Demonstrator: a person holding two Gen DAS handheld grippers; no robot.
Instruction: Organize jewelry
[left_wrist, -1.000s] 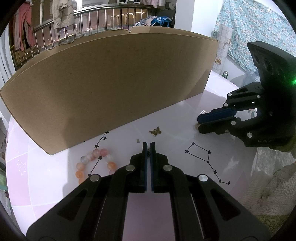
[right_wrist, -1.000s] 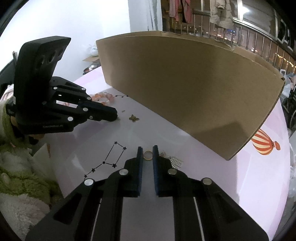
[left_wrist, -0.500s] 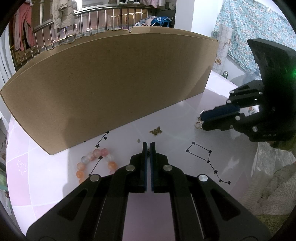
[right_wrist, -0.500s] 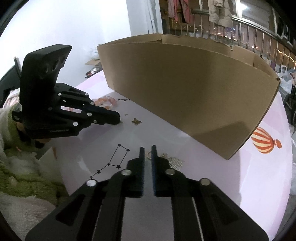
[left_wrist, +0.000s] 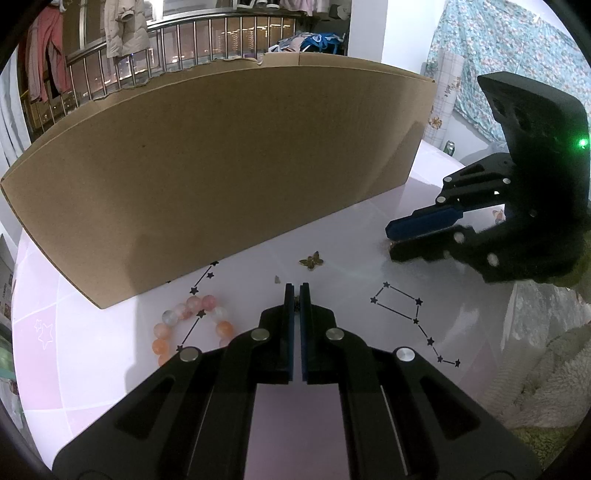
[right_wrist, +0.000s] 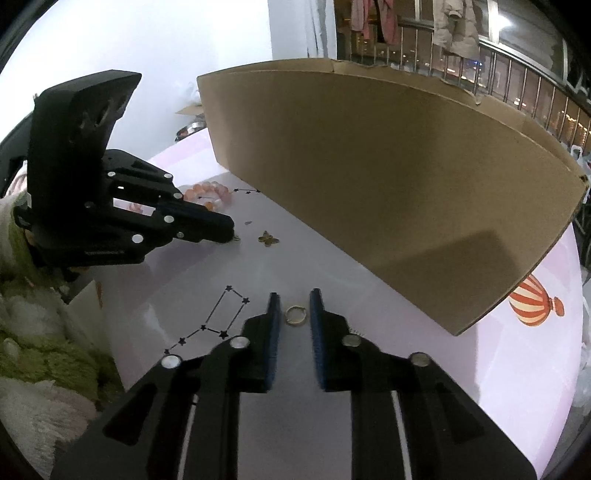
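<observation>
The right gripper has its jaws slightly spread around a gold ring that lies on the pink table, its pads clear of it; they have just been closing from the wider gap of half a second ago. The left gripper has its jaws pressed nearly together, with something small and dark caught between the tips; what it is I cannot tell. At its 12 o'clock lies a gold butterfly charm, at 9 o'clock a pink bead bracelet. A tall cardboard box walls off the far side.
</observation>
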